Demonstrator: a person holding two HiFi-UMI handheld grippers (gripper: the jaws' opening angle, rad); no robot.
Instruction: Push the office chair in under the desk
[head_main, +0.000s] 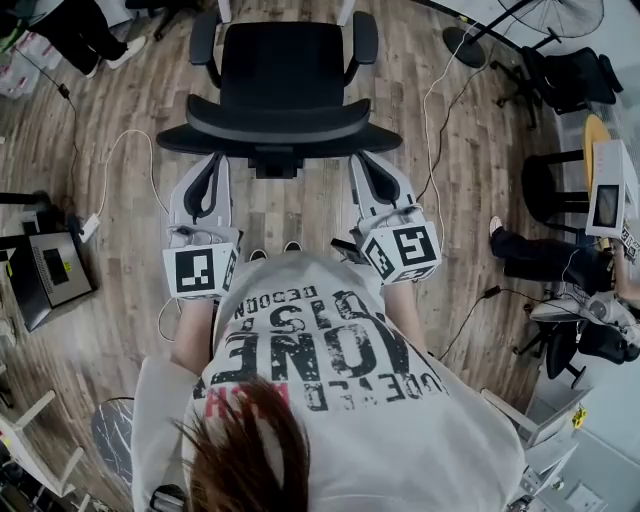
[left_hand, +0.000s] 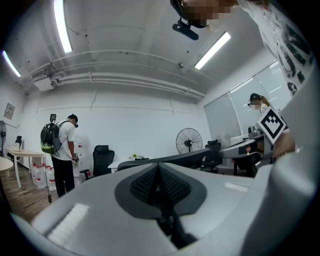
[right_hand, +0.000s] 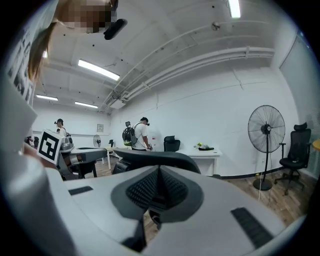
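A black office chair (head_main: 283, 75) stands on the wood floor right in front of me, its curved backrest top (head_main: 280, 130) nearest to me. My left gripper (head_main: 212, 165) and right gripper (head_main: 364, 162) are both shut and empty, with their tips just behind the backrest's left and right ends; contact cannot be told. In the left gripper view the left gripper (left_hand: 159, 169) points over the backrest edge (left_hand: 200, 156). The right gripper (right_hand: 160, 171) faces the backrest (right_hand: 150, 157) too. A white desk (right_hand: 202, 152) stands beyond the chair by the wall.
A standing fan (right_hand: 266, 131) is at the right, with its base (head_main: 463, 45) on the floor. White cables (head_main: 120, 150) run across the floor on the left. Other black chairs (head_main: 570, 75) stand at the right. A person with a backpack (left_hand: 62, 145) stands by the far wall.
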